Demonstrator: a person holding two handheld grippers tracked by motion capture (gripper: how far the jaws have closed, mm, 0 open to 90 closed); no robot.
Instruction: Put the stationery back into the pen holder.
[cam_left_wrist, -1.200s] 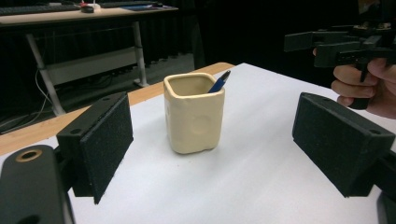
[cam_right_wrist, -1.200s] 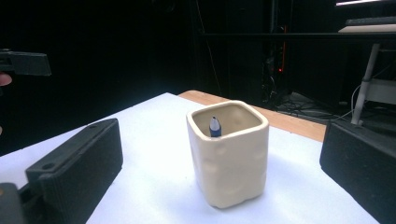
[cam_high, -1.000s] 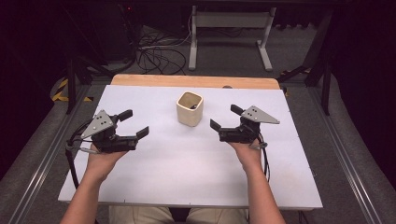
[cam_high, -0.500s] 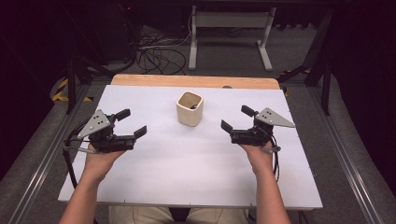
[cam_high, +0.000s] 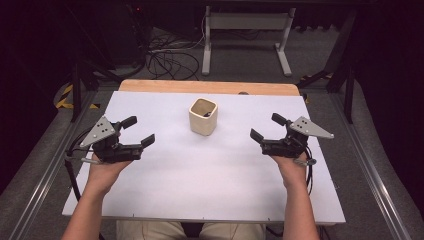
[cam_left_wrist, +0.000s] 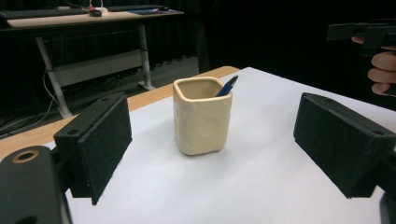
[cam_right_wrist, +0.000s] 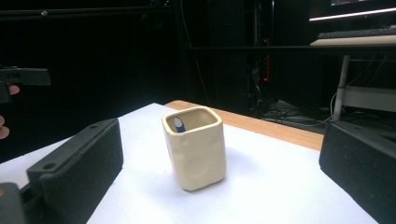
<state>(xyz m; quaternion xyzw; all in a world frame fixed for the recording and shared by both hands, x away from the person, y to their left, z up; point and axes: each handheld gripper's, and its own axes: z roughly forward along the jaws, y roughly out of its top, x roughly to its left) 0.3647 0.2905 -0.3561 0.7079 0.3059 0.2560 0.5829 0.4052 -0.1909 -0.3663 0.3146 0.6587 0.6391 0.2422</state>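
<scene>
Cream cup (cam_high: 203, 116) holding blue pen (cam_left_wrist: 227, 86), unlabelled, on white desk (cam_high: 200, 175); both grippers' fingers spread, empty.

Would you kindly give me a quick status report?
Both grippers, left and right, open, empty. Cup upright between them, pen inside. Nothing in the way.

- Two black foam-faced jaws of the left gripper (cam_left_wrist: 210, 154) rise from the bottom corners, set wide apart with nothing between their pads.
- Between and beyond them, a cream square cup (cam_left_wrist: 202, 115) stands upright on the white table (cam_left_wrist: 261, 186), untouched.
- A blue pen (cam_left_wrist: 227, 86) leans out of the cup's far right corner (only its tip shows).
- At upper right, a hand (cam_left_wrist: 384, 65) holds the right gripper (cam_left_wrist: 359, 31), well apart from the cup.
</scene>
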